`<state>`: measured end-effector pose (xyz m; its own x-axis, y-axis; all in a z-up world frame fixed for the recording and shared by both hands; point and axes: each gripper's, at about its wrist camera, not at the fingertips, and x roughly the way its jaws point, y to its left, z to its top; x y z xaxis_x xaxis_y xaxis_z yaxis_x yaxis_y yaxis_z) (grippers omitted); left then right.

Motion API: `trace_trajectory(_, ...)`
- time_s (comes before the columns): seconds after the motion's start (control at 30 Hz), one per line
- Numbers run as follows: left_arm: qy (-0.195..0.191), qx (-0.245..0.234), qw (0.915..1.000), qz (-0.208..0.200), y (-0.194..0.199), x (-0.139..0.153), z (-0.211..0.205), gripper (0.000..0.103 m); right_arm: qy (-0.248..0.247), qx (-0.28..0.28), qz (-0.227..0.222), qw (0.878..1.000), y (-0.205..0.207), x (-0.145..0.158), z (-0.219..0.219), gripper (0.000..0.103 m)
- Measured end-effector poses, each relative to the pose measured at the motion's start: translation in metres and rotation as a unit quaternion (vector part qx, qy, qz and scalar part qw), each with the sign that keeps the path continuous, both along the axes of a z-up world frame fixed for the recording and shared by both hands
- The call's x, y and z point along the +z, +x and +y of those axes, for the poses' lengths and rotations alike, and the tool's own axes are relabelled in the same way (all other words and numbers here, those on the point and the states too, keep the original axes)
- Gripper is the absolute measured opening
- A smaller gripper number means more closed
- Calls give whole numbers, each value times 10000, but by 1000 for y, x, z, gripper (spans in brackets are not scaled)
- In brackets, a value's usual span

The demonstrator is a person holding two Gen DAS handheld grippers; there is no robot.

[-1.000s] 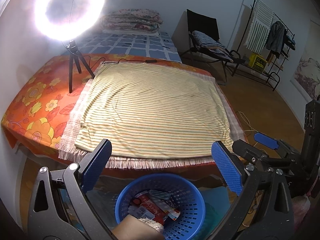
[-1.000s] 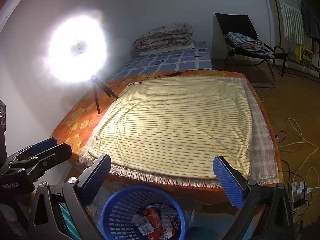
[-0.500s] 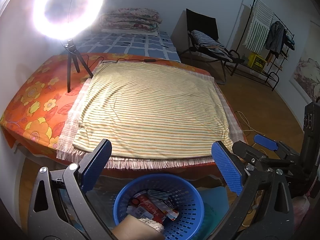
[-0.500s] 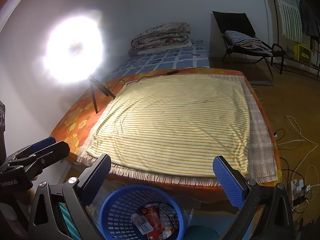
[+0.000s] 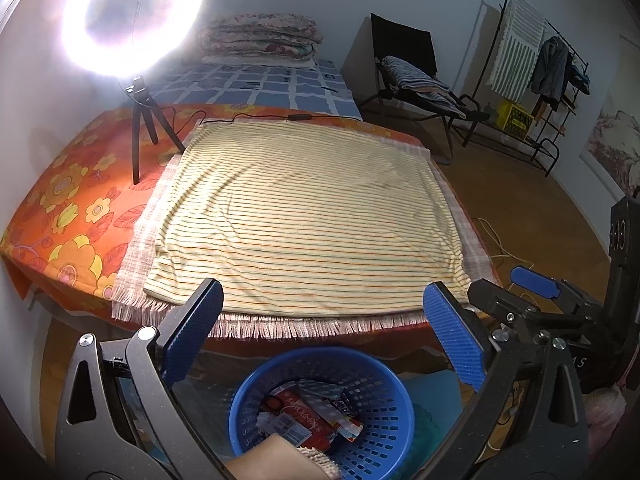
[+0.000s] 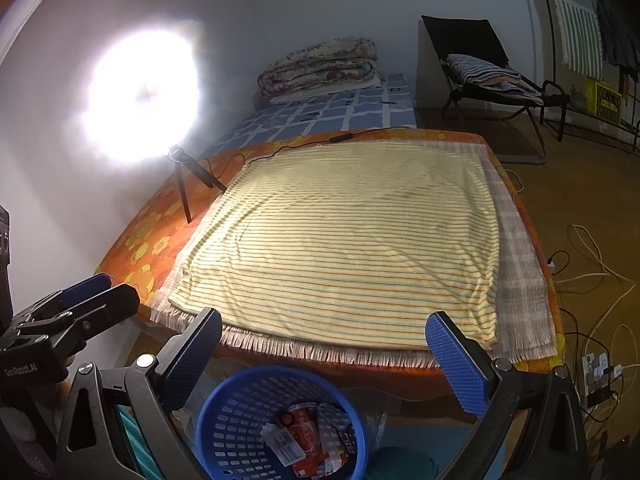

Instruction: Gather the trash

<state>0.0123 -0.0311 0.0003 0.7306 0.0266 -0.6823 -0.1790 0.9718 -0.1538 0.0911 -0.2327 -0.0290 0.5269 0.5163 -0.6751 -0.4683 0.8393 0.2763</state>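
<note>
Item 1: my left gripper (image 5: 322, 342). I am holding its jaws spread wide, with nothing between the blue pads (image 5: 194, 330); it is hovering above the near edge of the bed, over the basket.

Item 2: my right gripper (image 6: 324, 360). Its jaws are likewise gaping wide and gripping nothing. It is showing at the right edge of the left wrist view (image 5: 536, 284), just beside its partner.

Item 3: blue basket (image 5: 384, 444). It is sitting on the floor, near side of the bed, directly below both grippers (perforated plastic wall, round rim).

Item 4: trash (image 5: 308, 416). It is lying inside the basket: a red wrapper, a checked packet and a white label among crumpled pieces. In the right wrist view (image 6: 308, 440) the same heap is resting toward the near right of the basket floor.

Item 5: striped cloth (image 5: 308, 216). It is lying flat across the bed, over a fringed cloth (image 5: 280, 326) whose tassels are hanging at the near edge.

Item 6: orange floral cover (image 5: 68, 216). It is showing to the left of the striped cloth.

Item 7: ring light (image 5: 132, 20). It is glaring at far left, standing on a small tripod (image 5: 144, 128) on the floral cover.

Item 8: folded quilts (image 5: 260, 38), far end of the bed; black chair (image 5: 404, 64), far right.
</note>
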Motion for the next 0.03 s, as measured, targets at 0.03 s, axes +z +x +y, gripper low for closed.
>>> trace_trajectory(0.03, -8, 15, 10000, 13, 1, -1, 1, 102, 3, -8, 16, 10000, 1, -1, -1, 103)
